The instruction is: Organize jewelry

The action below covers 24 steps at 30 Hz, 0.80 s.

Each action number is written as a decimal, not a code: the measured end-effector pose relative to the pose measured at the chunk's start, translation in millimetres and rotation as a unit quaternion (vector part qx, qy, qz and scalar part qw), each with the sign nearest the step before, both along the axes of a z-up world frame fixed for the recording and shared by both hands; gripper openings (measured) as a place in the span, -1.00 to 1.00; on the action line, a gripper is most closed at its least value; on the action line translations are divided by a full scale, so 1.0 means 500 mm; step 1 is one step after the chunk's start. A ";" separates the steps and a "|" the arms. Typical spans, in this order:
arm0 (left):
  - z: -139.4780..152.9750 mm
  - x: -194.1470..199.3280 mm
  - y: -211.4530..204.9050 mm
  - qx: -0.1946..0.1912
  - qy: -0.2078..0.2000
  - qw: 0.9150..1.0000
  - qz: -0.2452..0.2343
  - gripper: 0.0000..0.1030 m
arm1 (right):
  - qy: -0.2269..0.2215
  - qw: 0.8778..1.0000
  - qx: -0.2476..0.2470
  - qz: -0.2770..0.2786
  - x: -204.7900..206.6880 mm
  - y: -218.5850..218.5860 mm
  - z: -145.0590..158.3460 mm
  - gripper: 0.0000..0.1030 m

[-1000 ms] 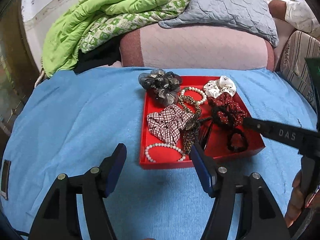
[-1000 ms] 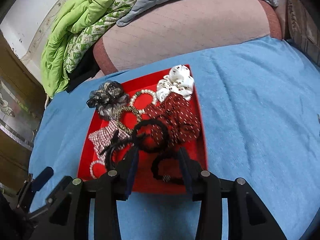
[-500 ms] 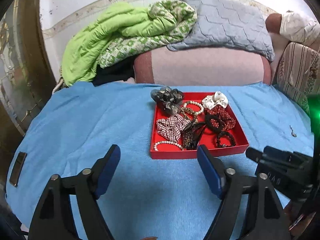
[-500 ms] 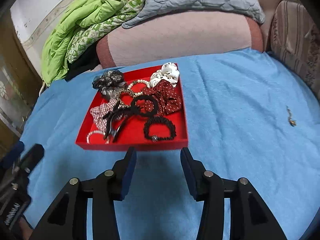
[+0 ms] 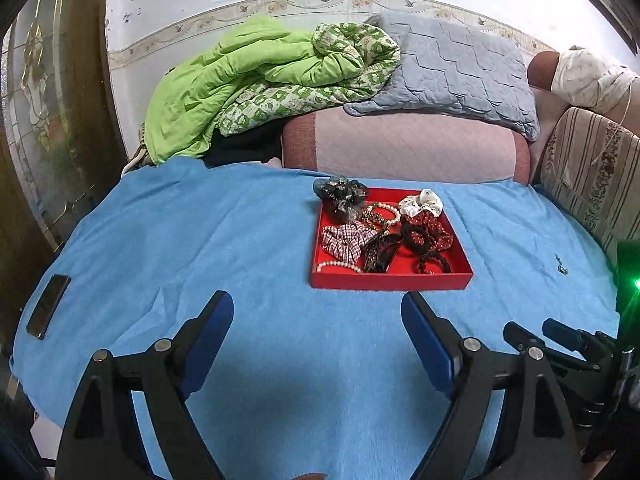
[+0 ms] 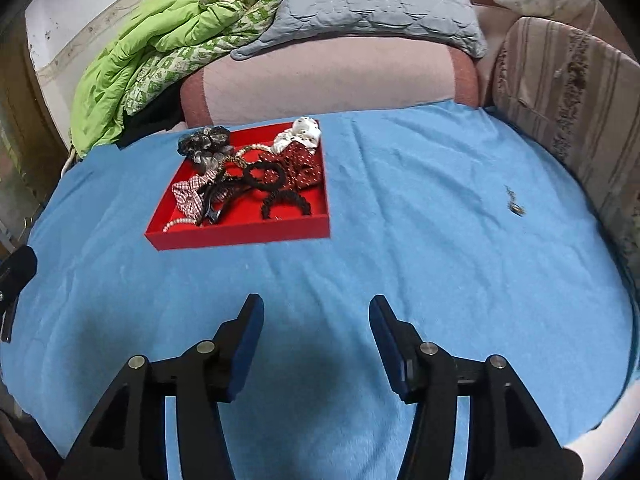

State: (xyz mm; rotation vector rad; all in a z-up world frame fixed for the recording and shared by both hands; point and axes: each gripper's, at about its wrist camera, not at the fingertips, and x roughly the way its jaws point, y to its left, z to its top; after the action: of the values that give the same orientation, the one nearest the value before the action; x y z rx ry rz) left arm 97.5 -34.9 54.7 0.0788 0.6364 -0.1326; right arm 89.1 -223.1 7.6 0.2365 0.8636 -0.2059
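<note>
Currently left gripper and right gripper at lower frame over blue cloth, jaws opening, nothing between, red tray mid-frame holding scrunchies, pearl bracelets

The small dark trinket on the blue bedspread is too tiny to be identified; the pearl strand is half-hidden under scrunchies.

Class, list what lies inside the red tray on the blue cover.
Inside the red tray: scrunchies, black hair ties, a dark claw clip and pearl bracelets. Anything beneath the overlapping pile is hidden.
</note>
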 end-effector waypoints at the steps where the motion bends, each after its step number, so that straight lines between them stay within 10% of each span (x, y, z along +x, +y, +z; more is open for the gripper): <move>1: 0.000 -0.006 0.003 0.001 0.000 1.000 0.001 0.65 | 0.001 1.000 -0.003 -0.002 -0.009 0.002 0.003 0.18; 24: 0.028 -0.071 0.030 0.000 -0.037 0.999 0.004 0.83 | -0.026 0.998 -0.052 0.008 -0.073 0.056 0.053 0.37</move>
State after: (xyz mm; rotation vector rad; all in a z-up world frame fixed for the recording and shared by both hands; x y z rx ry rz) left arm 61.9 -20.1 68.4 0.0808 0.5630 -0.1220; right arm 52.7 -194.8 33.9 0.1371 0.8009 -0.2275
